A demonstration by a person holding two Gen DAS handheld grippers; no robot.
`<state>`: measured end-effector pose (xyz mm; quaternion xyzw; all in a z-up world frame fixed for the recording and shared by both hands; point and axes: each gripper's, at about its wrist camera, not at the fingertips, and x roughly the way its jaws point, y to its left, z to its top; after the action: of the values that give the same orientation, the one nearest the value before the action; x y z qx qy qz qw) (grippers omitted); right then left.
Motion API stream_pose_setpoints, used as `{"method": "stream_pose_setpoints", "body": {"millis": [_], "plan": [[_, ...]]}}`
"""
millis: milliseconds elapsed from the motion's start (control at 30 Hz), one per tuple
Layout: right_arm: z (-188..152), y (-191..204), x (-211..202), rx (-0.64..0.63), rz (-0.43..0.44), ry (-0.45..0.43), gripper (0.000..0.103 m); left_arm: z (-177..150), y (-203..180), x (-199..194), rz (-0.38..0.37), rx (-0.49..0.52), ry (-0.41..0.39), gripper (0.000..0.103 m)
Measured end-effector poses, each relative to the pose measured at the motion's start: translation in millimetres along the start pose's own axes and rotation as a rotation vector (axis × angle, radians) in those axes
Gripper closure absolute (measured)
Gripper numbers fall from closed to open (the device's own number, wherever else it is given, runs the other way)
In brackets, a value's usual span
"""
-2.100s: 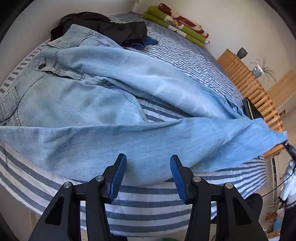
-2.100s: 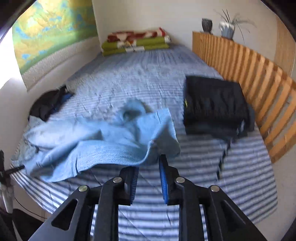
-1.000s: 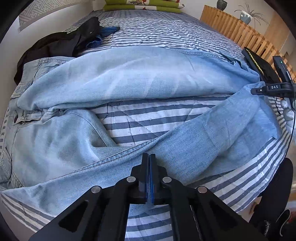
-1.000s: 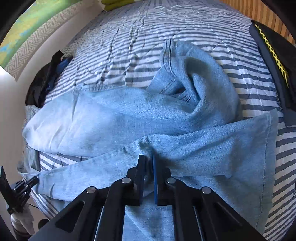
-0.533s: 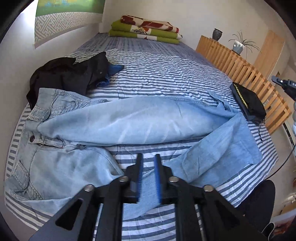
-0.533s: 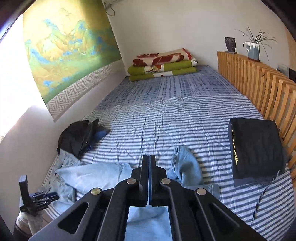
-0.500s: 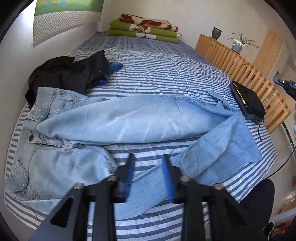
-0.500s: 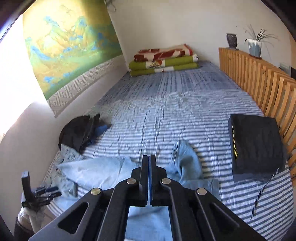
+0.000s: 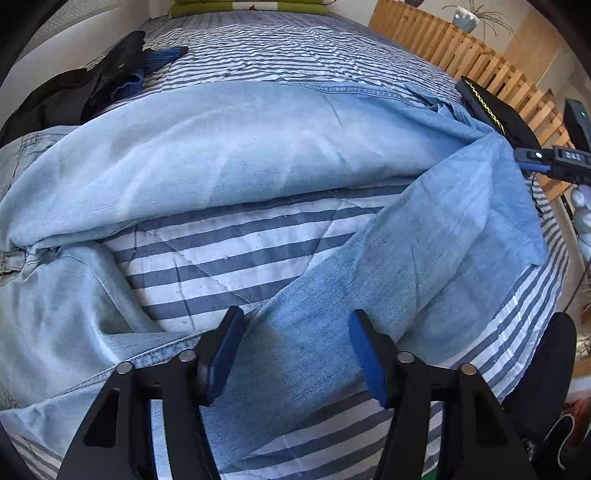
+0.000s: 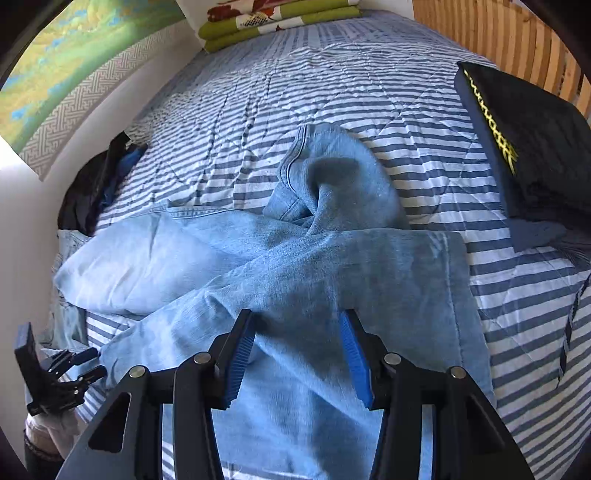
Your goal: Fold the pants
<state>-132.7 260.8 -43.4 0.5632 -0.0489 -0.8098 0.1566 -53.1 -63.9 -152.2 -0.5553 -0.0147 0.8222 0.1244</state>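
Note:
Light blue jeans [image 9: 229, 147] lie spread on the striped bed, the two legs parted with bare cover between them. The near leg [image 9: 424, 251] runs diagonally toward the right. My left gripper [image 9: 293, 343] stands open just above that near leg, around its middle. In the right wrist view the jeans [image 10: 295, 266] lie with the far leg's hem bunched and twisted [image 10: 332, 181]. My right gripper [image 10: 297, 350] is open over the near leg close to its hem, nothing pinched. The other gripper [image 10: 59, 373] shows at the lower left.
A folded black garment with yellow trim [image 10: 532, 140] lies at the right by the wooden slatted rail [image 9: 461, 55]. A black and blue clothes heap [image 9: 92, 85] sits at the far left. Folded green and red blankets [image 10: 277, 22] lie at the bed's head.
Both grippers have come down from a high view of the bed to just over the near leg. Both have gone from shut or nearly shut to wide open.

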Motion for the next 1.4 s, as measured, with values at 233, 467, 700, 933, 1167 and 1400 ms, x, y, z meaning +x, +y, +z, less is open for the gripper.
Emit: {"method": "stream_pose_setpoints", "body": {"millis": [233,467,700,933,1167,1400], "plan": [[10,18,-12,-0.039,-0.047,-0.047,0.101,4,-9,-24,0.019,0.011,-0.055,0.103],[9,47,-172,-0.126,0.106,-0.491,0.101,30,11,-128,-0.023,-0.106,-0.301,0.103],[-110,9,-150,-0.163,0.053,-0.285,0.087,-10,-8,-171,-0.071,-0.049,-0.298,0.103],[-151,-79,-113,0.062,-0.007,-0.147,0.085,-47,-37,-104,-0.073,-0.032,-0.139,0.093],[-118,-23,-89,-0.026,0.088,-0.124,0.062,-53,-56,-32,-0.084,-0.055,-0.052,0.088],[-161,88,-29,-0.369,0.110,0.007,0.060,-75,-44,-4,-0.165,-0.201,-0.067,0.084]]}}
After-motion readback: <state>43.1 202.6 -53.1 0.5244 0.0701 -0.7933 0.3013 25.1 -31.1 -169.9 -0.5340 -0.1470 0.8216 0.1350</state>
